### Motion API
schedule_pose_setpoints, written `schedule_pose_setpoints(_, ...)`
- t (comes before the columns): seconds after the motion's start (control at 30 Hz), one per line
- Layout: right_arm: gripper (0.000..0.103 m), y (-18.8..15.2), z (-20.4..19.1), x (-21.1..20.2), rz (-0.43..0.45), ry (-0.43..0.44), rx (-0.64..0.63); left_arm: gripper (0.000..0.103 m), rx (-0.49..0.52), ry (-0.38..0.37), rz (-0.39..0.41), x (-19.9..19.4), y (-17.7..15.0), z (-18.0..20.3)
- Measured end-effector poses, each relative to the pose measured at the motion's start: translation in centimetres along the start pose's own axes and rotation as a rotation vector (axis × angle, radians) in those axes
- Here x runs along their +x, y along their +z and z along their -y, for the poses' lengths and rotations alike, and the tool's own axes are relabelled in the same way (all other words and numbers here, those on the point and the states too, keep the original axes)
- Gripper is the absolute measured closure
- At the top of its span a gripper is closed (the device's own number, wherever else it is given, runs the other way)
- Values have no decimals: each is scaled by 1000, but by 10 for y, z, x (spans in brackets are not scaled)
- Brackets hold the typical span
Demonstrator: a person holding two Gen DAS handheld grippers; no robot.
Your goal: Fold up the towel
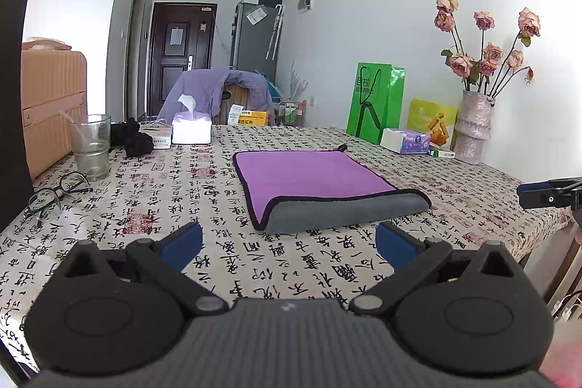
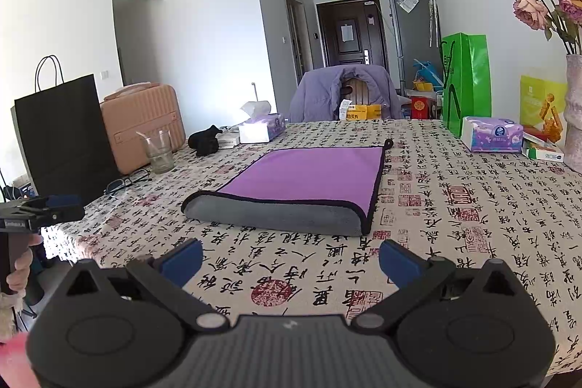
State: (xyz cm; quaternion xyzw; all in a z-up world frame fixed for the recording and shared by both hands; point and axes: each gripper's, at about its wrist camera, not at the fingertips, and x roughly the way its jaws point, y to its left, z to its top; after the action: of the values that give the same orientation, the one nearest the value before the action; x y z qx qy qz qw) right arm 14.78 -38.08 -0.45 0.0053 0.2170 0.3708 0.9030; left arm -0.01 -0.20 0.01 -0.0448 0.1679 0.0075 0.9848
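Note:
A purple towel [image 1: 309, 177] with a grey underside and black trim lies folded on the table, its grey fold edge [image 1: 345, 210] facing me. It also shows in the right wrist view [image 2: 309, 173]. My left gripper [image 1: 289, 242] is open and empty, a short way in front of the fold. My right gripper [image 2: 291, 259] is open and empty, also in front of the fold. The right gripper shows at the far right of the left wrist view [image 1: 549, 193]; the left gripper shows at the left of the right wrist view [image 2: 43, 210].
The table [image 2: 454, 206] has a calligraphy-print cloth. On it are a glass [image 1: 91, 146], spectacles [image 1: 54, 193], tissue packs [image 1: 191, 130] [image 2: 491, 133], a black object [image 1: 132, 137], a green bag [image 1: 374, 102] and a flower vase [image 1: 473, 126]. A black bag [image 2: 62, 130] and suitcase [image 2: 145, 122] stand left.

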Motion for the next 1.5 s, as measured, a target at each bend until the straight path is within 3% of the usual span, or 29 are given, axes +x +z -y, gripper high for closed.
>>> schedule_pose_setpoints(1.5,0,-1,-4,3,-12,3,-12,0,18,-15,-6,0,-3,5)
